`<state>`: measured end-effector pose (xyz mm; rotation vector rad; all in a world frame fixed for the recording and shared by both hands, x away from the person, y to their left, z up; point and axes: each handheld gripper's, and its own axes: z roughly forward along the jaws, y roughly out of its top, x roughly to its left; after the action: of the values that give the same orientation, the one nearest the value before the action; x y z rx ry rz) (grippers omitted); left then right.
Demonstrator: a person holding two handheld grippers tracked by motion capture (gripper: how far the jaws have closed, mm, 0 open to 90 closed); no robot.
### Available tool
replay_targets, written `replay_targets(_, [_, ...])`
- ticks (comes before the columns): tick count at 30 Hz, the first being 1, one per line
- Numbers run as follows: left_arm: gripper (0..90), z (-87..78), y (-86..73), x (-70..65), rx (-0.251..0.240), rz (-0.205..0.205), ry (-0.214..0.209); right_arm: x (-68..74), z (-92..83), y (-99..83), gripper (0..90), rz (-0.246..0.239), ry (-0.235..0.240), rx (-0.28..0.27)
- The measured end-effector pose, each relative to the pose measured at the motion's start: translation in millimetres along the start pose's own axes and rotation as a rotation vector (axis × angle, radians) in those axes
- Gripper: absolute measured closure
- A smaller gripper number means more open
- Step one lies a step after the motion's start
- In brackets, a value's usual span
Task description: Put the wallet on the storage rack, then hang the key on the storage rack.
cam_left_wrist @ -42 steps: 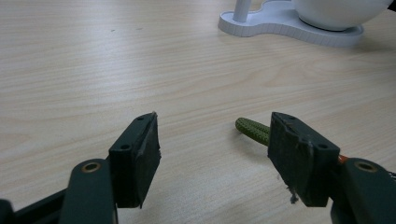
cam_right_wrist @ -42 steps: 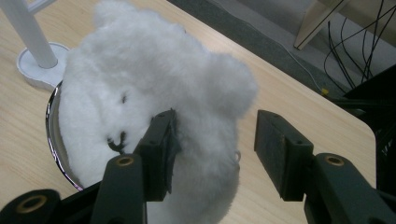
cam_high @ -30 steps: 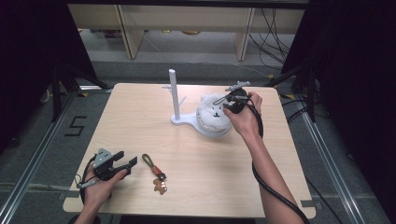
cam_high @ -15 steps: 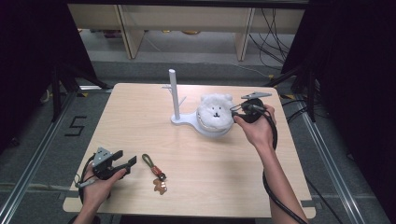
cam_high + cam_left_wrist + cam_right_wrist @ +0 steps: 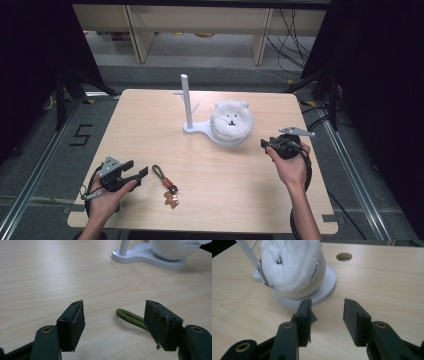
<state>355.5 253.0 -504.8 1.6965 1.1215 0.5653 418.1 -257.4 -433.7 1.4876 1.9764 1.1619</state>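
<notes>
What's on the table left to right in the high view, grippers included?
Left gripper → keychain with green loop → white stand post → fluffy white bear → right gripper, jaws just closing with nothing between them.

overhead forward-down, two low close table [image 5: 150,120] views

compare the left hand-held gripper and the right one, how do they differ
The left hand-held gripper sits at the table's near left corner, by the green cord; the right hand-held gripper is at the right, by the plush bear. The left's jaws stand wide; the right's are narrower and have just been closing, with nothing between them. Both are black, each held in a hand and gripping nothing.
</notes>
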Motion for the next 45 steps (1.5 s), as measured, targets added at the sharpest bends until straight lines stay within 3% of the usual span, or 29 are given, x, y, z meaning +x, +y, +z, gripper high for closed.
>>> replay_targets(1, [32.5, 0.1, 1.1, 0.3, -0.011, 0.004, -0.014, -1.4, -0.5, -5.2, 59.2, 0.007, -0.005, -0.003])
replay_targets(3, [32.6, -2.4, 1.7, -1.5, 0.007, -0.012, 0.003, -2.5, -1.6, -10.0, 58.8, 0.009, -0.017, 0.006])
replay_targets(4, [32.6, -3.1, 3.7, -1.1, 0.017, 0.006, -0.010, -5.1, 0.4, -19.0, 58.4, 0.024, -0.024, 0.006])
replay_targets(6, [32.9, -4.4, 4.7, -1.7, 0.031, 0.006, -0.005, -6.6, 3.2, -24.4, 57.0, 0.010, -0.035, 0.043])
replay_targets(8, [33.2, -7.9, 7.2, -6.7, 0.072, -0.057, 0.007, -8.8, 3.6, -26.9, 56.8, 0.020, -0.038, 0.048])
replay_targets(9, [33.7, -8.0, 9.5, -5.7, 0.066, -0.030, -0.003, -10.0, 3.7, -27.4, 56.8, 0.020, -0.041, 0.049])
replay_targets(10, [34.2, -9.5, 10.9, -7.7, 0.081, -0.062, 0.000, -10.7, 3.7, -27.7, 56.9, 0.021, -0.044, 0.050])
replay_targets(13, [35.0, -10.3, 14.8, -9.0, 0.097, -0.059, 0.003, -10.6, 3.0, -27.8, 56.9, 0.018, -0.046, 0.047])
replay_targets(14, [35.2, -10.4, 19.2, -10.4, 0.130, -0.052, 0.003, -10.2, 2.6, -28.0, 56.5, 0.019, -0.045, 0.051])
replay_targets(15, [35.3, -10.4, 19.2, -10.4, 0.130, -0.052, 0.003, -10.2, 2.6, -28.0, 56.5, 0.019, -0.045, 0.051])
replay_targets(16, [35.5, -10.0, 22.4, -12.9, 0.183, -0.072, 0.001, -10.0, 1.9, -28.0, 56.1, 0.020, -0.038, 0.054])
replay_targets(18, [35.8, -9.0, 24.1, -14.3, 0.198, -0.073, -0.003, -10.0, 1.6, -27.9, 55.9, 0.020, -0.042, 0.057])
replay_targets(19, [36.5, -9.1, 28.7, -15.0, 0.258, -0.045, -0.009, -9.6, 0.8, -27.6, 55.6, 0.021, -0.047, 0.055])
replay_targets(23, [36.6, -4.7, 34.6, -18.7, 0.325, -0.055, -0.018, -9.6, -0.7, -27.7, 54.8, 0.018, -0.043, 0.059])
replay_targets(24, [36.5, -4.3, 37.0, -17.9, 0.371, -0.033, -0.023, -9.7, -0.8, -27.9, 54.3, 0.018, -0.052, 0.065])
replay_targets(26, [36.4, 3.1, 41.6, -22.1, 0.438, -0.050, -0.021, -10.7, 0.1, -28.6, 54.0, 0.021, -0.043, 0.064])
replay_targets(27, [36.4, 3.1, 41.6, -22.1, 0.438, -0.050, -0.021, -10.7, 0.1, -28.6, 54.0, 0.021, -0.043, 0.064])
replay_targets(28, [36.3, 9.5, 43.6, -28.0, 0.455, -0.085, -0.006, -11.3, 0.2, -28.8, 53.8, 0.022, -0.041, 0.067])
replay_targets(30, [36.1, 15.5, 45.5, -33.9, 0.478, -0.113, 0.003, -11.9, 0.7, -28.7, 53.6, 0.024, -0.049, 0.070])
replay_targets(31, [35.9, 17.9, 46.7, -34.4, 0.510, -0.109, -0.017, -12.6, 0.2, -28.7, 53.5, 0.023, -0.041, 0.070])
replay_targets(33, [35.8, 20.7, 47.1, -36.6, 0.524, -0.111, -0.018, -13.3, 0.3, -28.8, 53.2, 0.028, -0.041, 0.069])
replay_targets(35, [35.4, 28.9, 47.4, -43.5, 0.582, -0.137, -0.022, -13.7, 0.2, -29.1, 53.0, 0.024, -0.053, 0.070])
replay_targets(36, [35.4, 31.9, 46.9, -46.2, 0.596, -0.157, -0.024, -15.5, 1.1, -30.2, 52.9, -0.003, -0.056, 0.059])
replay_targets(38, [35.2, 37.2, 45.6, -49.3, 0.613, -0.155, -0.028, -14.2, 0.0, -29.4, 52.8, 0.021, -0.053, 0.076])
replay_targets(40, [35.1, 41.3, 44.0, -51.1, 0.639, -0.161, -0.031, -15.9, 0.6, -30.1, 52.8, -0.002, -0.054, 0.068])
replay_targets(45, [34.7, 45.9, 42.3, -52.4, 0.686, -0.177, -0.012, -15.7, 0.6, -30.1, 52.5, 0.019, -0.043, 0.074])
